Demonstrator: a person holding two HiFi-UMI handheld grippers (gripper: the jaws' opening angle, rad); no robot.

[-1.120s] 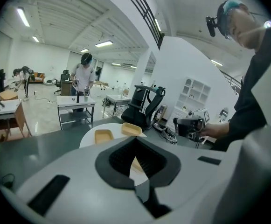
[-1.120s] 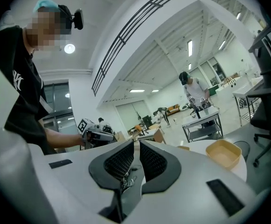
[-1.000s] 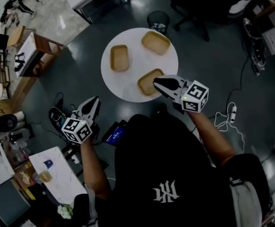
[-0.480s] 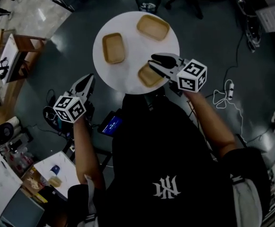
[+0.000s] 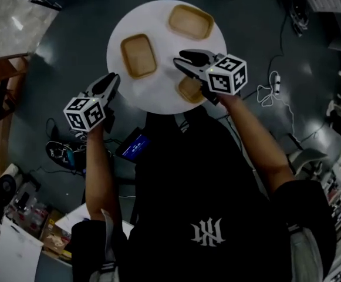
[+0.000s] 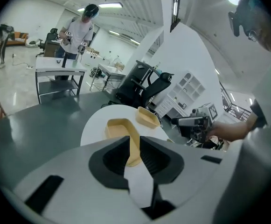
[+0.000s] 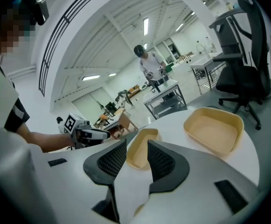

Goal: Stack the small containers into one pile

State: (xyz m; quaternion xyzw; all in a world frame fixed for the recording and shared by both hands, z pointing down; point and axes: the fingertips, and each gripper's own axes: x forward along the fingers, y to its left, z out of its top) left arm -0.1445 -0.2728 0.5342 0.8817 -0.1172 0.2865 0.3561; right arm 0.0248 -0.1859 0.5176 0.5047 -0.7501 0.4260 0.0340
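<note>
I stand over a round white table (image 5: pixel 164 46) on a dark grey floor (image 5: pixel 58 57). Cables and a power strip (image 5: pixel 274 81) lie on the floor to my right, and a small lit screen (image 5: pixel 134 147) sits by my left leg. Across the room there is a black office chair (image 7: pixel 240 73). Beyond it, another person (image 7: pixel 151 66) stands at a metal cart (image 7: pixel 165 97).

Three tan containers lie apart on the table, none stacked. The left container (image 5: pixel 138 55) is toward the table's left side. The far container (image 5: pixel 190 21) is at the back edge, and the near container (image 5: pixel 191 90) is at the edge closest to me.

My right gripper (image 5: pixel 180 56) reaches in over the table. Its body covers part of the near container, and its tips point toward the left container. Its jaws have just been opening and now stand apart with nothing between them. Through the gap I see the left container further on, untouched, with the far container off to the right.

My left gripper (image 5: pixel 112 78) hangs just outside the table's left edge, over the floor. Its fingers stand a little apart and hold nothing. The left container shows beyond the gap, well short of contact.
</note>
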